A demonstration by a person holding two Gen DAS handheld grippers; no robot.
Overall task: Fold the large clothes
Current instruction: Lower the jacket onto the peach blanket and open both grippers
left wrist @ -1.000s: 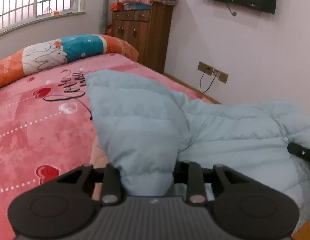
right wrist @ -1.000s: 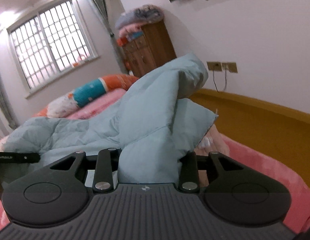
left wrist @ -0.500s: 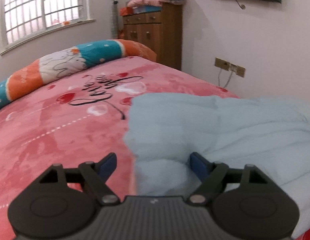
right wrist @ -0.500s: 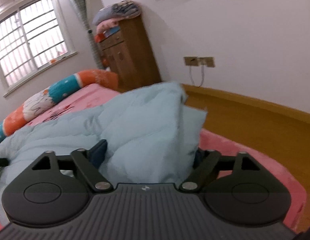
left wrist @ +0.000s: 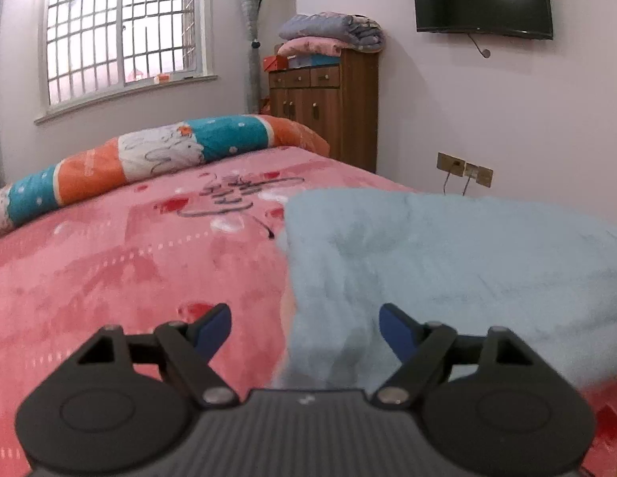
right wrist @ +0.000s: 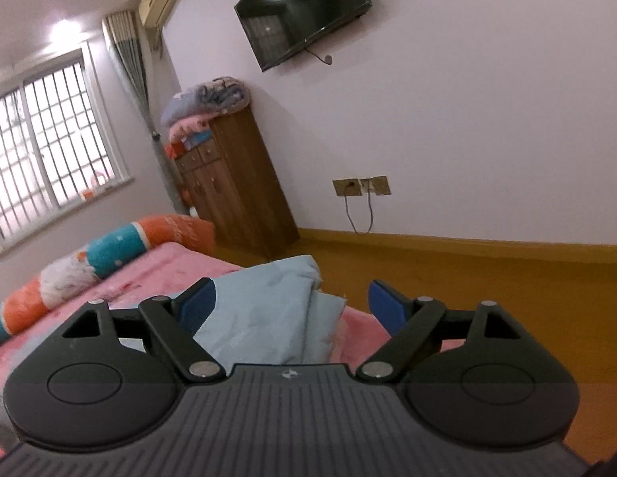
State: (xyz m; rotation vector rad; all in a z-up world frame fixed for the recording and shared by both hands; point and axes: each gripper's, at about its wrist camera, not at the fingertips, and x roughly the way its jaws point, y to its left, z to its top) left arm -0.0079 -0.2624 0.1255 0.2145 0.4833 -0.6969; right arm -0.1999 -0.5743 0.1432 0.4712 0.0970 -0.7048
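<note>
Both tools' jaws opening, jacket (left wrist: 447, 254) released

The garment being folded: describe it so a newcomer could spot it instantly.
Start at the pink bedspread covering the bed. On its near right part lies the pale blue padded jacket, puffy and plain. Unlike the striped orange-and-teal bolster by the window, it bears no pattern.
</note>
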